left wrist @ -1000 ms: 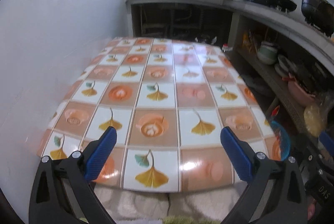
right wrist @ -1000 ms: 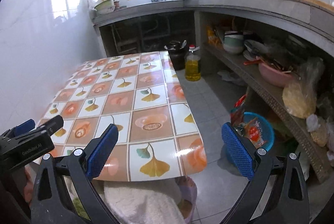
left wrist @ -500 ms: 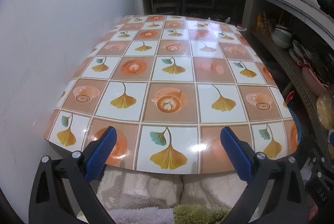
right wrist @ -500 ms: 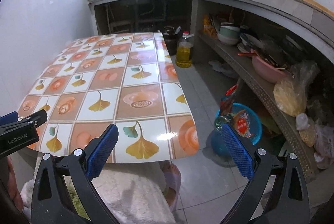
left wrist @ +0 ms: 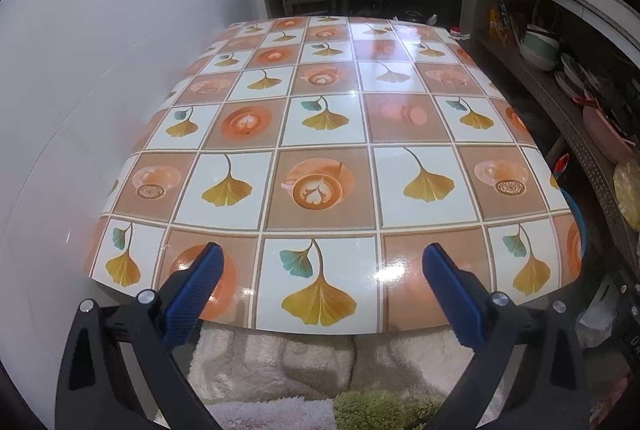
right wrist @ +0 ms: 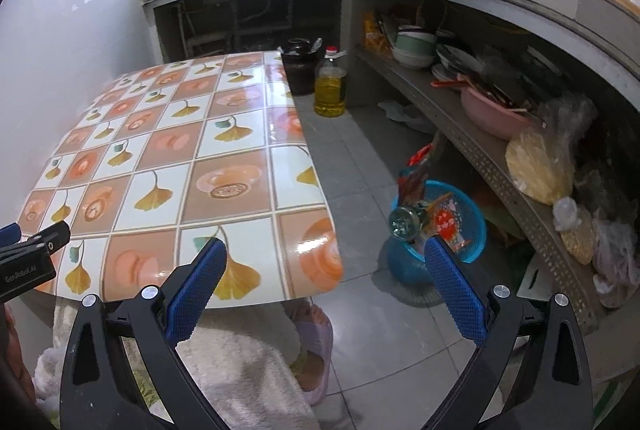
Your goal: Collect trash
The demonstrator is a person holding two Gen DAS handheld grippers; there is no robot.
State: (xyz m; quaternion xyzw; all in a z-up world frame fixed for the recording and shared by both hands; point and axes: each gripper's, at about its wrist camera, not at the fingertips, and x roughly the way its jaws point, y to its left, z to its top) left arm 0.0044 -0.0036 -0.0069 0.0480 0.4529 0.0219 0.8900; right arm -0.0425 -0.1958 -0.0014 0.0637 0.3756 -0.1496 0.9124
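1. The trash sits in a blue plastic basket [right wrist: 472, 218] on the tiled floor, to the right of the tabletop [right wrist: 240, 165] and beside the lower shelf: a red snack wrapper [right wrist: 416, 169] standing up, an orange-red packet [right wrist: 446, 220] and a crumpled shiny ball [right wrist: 406, 222].
2. The left gripper [left wrist: 320, 266] hangs over the tabletop's near edge, jaws spread wide and holding nothing.
3. The right gripper [right wrist: 326, 262] is likewise wide apart and holds nothing, its right finger just before the basket.
4. "GenRobot.AI" can be read on the left gripper's body at the right view's left edge.
5. Only the right view shows the basket's contents, a bottle of yellow oil [right wrist: 330, 85] and a slippered foot [right wrist: 316, 346]; the left view shows just a blue sliver past the tabletop edge.
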